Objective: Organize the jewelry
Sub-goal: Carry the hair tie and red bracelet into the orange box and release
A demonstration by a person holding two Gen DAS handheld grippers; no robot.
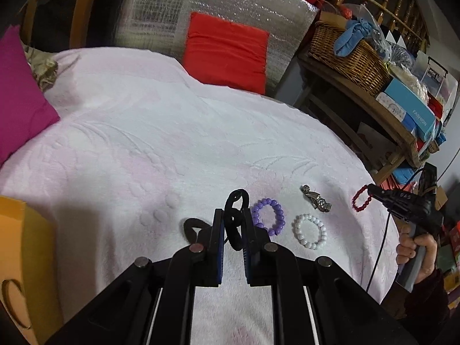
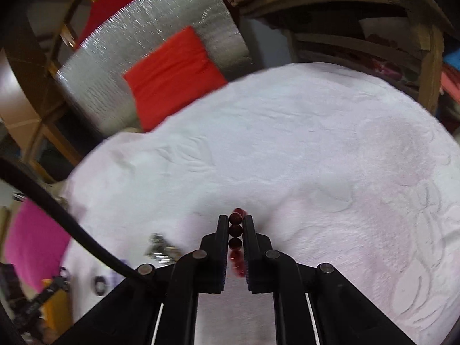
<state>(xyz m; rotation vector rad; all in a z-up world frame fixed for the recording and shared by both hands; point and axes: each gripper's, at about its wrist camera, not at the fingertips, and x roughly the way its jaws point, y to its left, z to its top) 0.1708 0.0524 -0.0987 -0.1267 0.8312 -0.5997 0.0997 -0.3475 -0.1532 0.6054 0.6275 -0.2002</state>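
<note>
A: What has each gripper got?

B: The left gripper (image 1: pixel 233 215) has its fingers clamped on a black loop (image 1: pixel 235 224), a soft band that sags and folds between the pads. The right gripper (image 2: pixel 236 230) has its fingers clamped on a red bracelet (image 2: pixel 235 231), lifted clear of the bed (image 2: pixel 316 149); from the left wrist it hangs off the tips near the bed's right edge.

A: How will they handle?

B: Light, I'd judge. The band is limp, so a pinch anywhere on it holds, but it will swing. The red beads are hard, round and probably slick; the pads sit on a few beads in a row, and a bead could roll out. Better to squeeze across the string between two beads.

A: What remains on the bed?

B: A purple bracelet (image 1: pixel 268 216) just beside the left fingers, a white bracelet (image 1: pixel 310 231) near it, and a metal watch (image 1: pixel 316 199) beyond those. Another black loop (image 1: pixel 192 228) lies left of the fingers. All lie apart, none touching.

A: Anything in the way?

B: A yellow box (image 1: pixel 26 261) stands at the left edge, perhaps the destination; I cannot tell. A cable (image 2: pixel 72 224) crosses the right wrist view and could snag. The magenta pillow (image 1: pixel 20 92) and red pillow (image 1: pixel 227 51) are well away.
</note>
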